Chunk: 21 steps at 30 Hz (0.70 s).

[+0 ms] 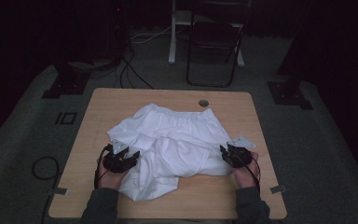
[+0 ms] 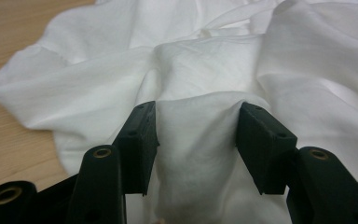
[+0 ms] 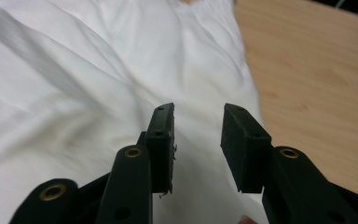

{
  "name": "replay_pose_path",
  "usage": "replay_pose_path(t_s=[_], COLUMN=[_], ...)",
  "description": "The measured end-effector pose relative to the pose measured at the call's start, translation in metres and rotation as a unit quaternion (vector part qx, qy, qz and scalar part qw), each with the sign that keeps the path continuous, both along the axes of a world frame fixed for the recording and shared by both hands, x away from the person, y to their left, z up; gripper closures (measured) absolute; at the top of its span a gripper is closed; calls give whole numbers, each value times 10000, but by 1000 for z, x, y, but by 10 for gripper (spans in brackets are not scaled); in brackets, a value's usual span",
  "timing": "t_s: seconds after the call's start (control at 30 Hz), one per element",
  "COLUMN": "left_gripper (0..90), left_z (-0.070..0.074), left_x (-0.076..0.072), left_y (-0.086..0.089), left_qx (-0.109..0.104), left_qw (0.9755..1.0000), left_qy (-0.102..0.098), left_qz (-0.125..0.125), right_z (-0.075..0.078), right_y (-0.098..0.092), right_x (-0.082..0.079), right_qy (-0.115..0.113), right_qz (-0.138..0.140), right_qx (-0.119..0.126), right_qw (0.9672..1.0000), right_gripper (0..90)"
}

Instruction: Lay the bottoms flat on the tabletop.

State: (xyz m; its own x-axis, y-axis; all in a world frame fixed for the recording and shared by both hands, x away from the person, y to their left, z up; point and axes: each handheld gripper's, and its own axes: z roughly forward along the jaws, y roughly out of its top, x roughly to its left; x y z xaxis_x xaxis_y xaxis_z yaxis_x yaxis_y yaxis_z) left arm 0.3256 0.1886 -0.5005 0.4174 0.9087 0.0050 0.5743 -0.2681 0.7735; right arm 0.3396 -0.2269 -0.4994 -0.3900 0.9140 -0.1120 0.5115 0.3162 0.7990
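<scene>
Two grippers work at the near edge of a white garment [image 1: 170, 142] spread crumpled over the middle of a wooden table [image 1: 98, 100]. In the left gripper view, the left gripper [image 2: 198, 128] has its jaws standing apart with a raised fold of the white cloth between them; the fabric bulges up in the gap and brushes the inner faces, but the pads do not look pressed on it. In the right gripper view, the right gripper [image 3: 196, 135] also has its jaws parted, hanging over the cloth near its edge, with bare wood just beside it; that picture is slightly blurred, so I cannot say for sure whether the jaws touch the fabric.

From the high view, the left gripper [image 1: 131, 156] sits at the garment's near-left side and the right gripper [image 1: 224, 154] at its near-right side, each in a hand coming up from the bottom. The garment's gathered band lies toward the far edge, close to a small round grommet hole [image 1: 203, 102] in the tabletop. Beyond the table stands a dark folding chair [image 1: 214, 42] on grey carpet.
</scene>
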Motion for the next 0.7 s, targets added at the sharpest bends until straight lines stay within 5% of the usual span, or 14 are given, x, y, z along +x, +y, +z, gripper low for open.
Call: replay_pose_path(t_s=[0.37, 0.57, 0.7], left_gripper=[441, 362, 349], left_z=[12, 2, -11], left_x=[14, 26, 32], left_y=[-8, -18, -30], left_qx=[-151, -101, -15], left_qw=[9998, 9999, 9994], left_qy=[-144, 99, 335], left_qz=[56, 24, -49], right_z=[17, 19, 7], right_y=[44, 75, 98], right_x=[5, 11, 19], right_qy=[-83, -59, 205], right_qz=[598, 893, 1025], right_qx=[319, 384, 387], right_qw=[9977, 9952, 9938], right_gripper=[585, 551, 531])
